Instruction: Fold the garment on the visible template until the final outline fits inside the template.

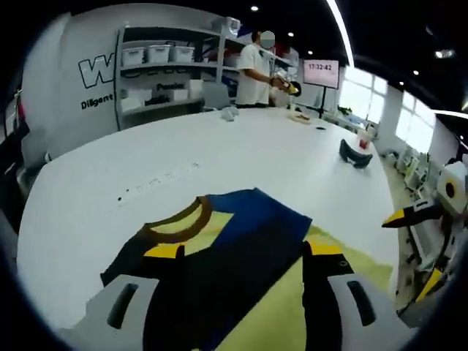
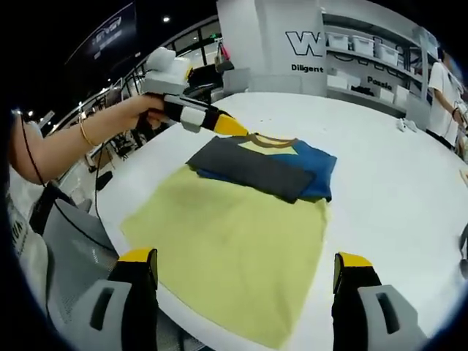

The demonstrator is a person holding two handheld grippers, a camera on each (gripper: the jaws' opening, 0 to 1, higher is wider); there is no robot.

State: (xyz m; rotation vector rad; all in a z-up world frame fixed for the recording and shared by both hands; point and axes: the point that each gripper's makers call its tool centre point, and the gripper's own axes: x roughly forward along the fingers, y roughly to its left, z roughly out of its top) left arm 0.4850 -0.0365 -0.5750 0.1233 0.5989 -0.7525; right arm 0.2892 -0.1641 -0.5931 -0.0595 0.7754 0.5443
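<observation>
On the white worktop (image 2: 395,183) in my right gripper view, the garment (image 2: 267,167) lies folded at about 12 o'clock from my right tongs (image 2: 245,281), its dark grey and blue panels stacked and a brown collar showing at the far edge. It rests on the far end of the yellow template (image 2: 227,248), which spreads toward me. My right tongs are released, jaws wide apart above the template's near edge, grasping nothing. My left tongs (image 2: 232,126) come in at 10 o'clock, held by my hand (image 2: 142,110), their yellow tip at the garment's collar edge; from that view I cannot tell whether the tip touches the cloth.

Through my left gripper view, the left tongs (image 1: 245,259) stand released over the garment (image 1: 241,241), jaws spread with cloth between them. At 12 o'clock a shelf (image 1: 157,77) holds white bins (image 1: 159,53); their contents are not visible. A person (image 1: 254,73) stands beside it.
</observation>
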